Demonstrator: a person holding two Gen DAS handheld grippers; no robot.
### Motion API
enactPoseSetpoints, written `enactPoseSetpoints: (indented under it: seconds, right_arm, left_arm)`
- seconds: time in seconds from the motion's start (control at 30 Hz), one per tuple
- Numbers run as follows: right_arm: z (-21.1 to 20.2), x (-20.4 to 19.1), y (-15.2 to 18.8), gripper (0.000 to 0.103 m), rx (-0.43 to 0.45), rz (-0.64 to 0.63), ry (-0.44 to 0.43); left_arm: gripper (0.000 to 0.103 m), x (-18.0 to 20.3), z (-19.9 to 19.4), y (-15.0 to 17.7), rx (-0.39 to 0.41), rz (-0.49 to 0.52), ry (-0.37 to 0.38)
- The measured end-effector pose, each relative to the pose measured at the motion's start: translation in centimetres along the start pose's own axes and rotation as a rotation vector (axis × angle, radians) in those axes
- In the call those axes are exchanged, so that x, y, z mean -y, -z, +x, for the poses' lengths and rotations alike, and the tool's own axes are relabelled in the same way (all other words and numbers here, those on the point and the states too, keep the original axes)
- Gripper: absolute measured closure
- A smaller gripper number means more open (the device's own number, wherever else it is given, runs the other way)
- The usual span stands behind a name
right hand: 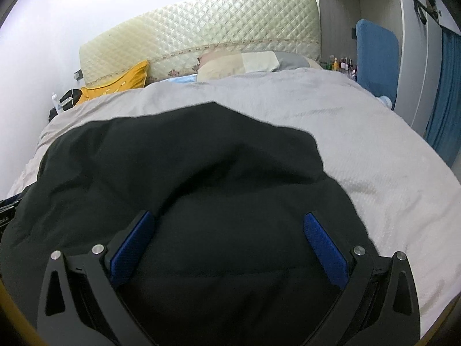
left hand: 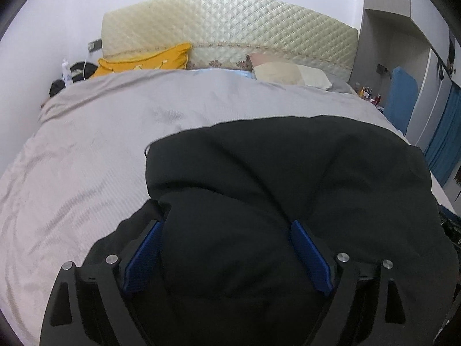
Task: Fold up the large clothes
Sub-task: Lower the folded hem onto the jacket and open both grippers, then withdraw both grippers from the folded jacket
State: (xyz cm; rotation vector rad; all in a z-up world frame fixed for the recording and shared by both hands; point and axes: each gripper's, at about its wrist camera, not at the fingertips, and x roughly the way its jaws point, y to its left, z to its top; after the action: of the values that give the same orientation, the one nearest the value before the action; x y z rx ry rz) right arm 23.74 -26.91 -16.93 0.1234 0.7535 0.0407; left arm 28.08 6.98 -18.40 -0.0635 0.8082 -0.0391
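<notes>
A large black garment (left hand: 288,173) lies spread on a grey bedcover (left hand: 100,144); it also shows in the right wrist view (right hand: 187,167). My left gripper (left hand: 227,225) is open, its blue pads (left hand: 144,259) wide apart, with a bulge of the black cloth between them near the garment's left near edge. My right gripper (right hand: 229,219) is open too, its blue pads (right hand: 325,253) spread over the cloth near the garment's right near side. Neither pair of pads presses the cloth.
A quilted cream headboard (left hand: 230,28) stands at the far end, with a yellow pillow (left hand: 144,60) and pale pillows (left hand: 288,72) before it. A blue padded board (right hand: 374,57) and small bottles (right hand: 343,65) stand at the right. Bare bedcover (right hand: 374,158) lies right of the garment.
</notes>
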Motion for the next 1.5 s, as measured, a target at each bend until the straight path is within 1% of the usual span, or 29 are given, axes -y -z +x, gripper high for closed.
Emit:
enactPoseSetpoints:
  seconds: [0.1, 0.23, 0.27, 0.33, 0.43, 0.57, 0.73, 0.83, 0.9, 0.97, 1.03, 1.17, 1.37, 1.5]
  right_arm:
    - [-0.1, 0.1, 0.1, 0.0, -0.006, 0.006, 0.001]
    - [-0.4, 0.1, 0.0, 0.0, -0.018, 0.012, 0.015]
    - [-0.5, 0.1, -0.1, 0.0, -0.02, 0.012, 0.018]
    - [-0.8, 0.1, -0.4, 0.0, -0.019, 0.009, 0.03]
    - [-1.7, -0.6, -1.2, 0.0, -0.014, -0.011, 0.043]
    - [-3.8, -1.6, -2.5, 0.0, 0.025, -0.025, 0.022]
    - [-8.3, -2.8, -4.4, 0.0, 0.108, -0.036, -0.021]
    - [-10.9, -3.3, -5.2, 0.0, 0.154, -0.027, -0.033]
    - [-13.4, -3.6, -5.7, 0.0, 0.199, -0.023, -0.045]
    - [-15.5, -3.9, -6.0, 0.0, 0.232, -0.021, -0.043]
    - [-17.6, -4.0, -6.2, 0.0, 0.265, -0.014, -0.044]
    - [-21.3, -4.3, -6.2, 0.0, 0.311, -0.01, -0.062]
    - [-26.9, -5.0, -5.2, 0.0, 0.369, -0.02, -0.095]
    - [-30.5, -5.9, -4.3, 0.0, 0.421, -0.039, -0.111]
  left_arm:
    - [0.013, -0.1, 0.0, 0.0, -0.005, -0.012, -0.004]
    - [0.013, 0.7, -0.9, -0.5, 0.01, 0.014, -0.062]
    - [0.013, 0.8, -1.2, -0.6, 0.01, 0.015, -0.066]
    - [0.013, 0.9, -2.1, -1.0, 0.014, 0.004, -0.051]
    - [0.013, 1.1, -4.1, -1.7, 0.041, -0.015, -0.04]
    - [0.013, 1.9, -7.7, -2.7, 0.097, -0.019, -0.044]
    - [0.013, 3.6, -11.8, -3.6, 0.122, 0.004, -0.039]
    - [0.013, 4.9, -14.9, -3.9, 0.162, 0.028, -0.039]
    - [0.013, 5.7, -16.8, -4.2, 0.185, 0.035, -0.025]
    - [0.013, 6.5, -19.1, -4.3, 0.216, 0.04, -0.013]
    - [0.013, 7.2, -21.3, -4.1, 0.244, 0.052, -0.016]
    - [0.013, 8.1, -25.0, -3.6, 0.266, 0.054, 0.007]
    - [0.012, 9.0, -30.5, -2.0, 0.301, 0.062, 0.006]
    - [0.006, 9.0, -34.1, -0.4, 0.342, 0.048, 0.008]
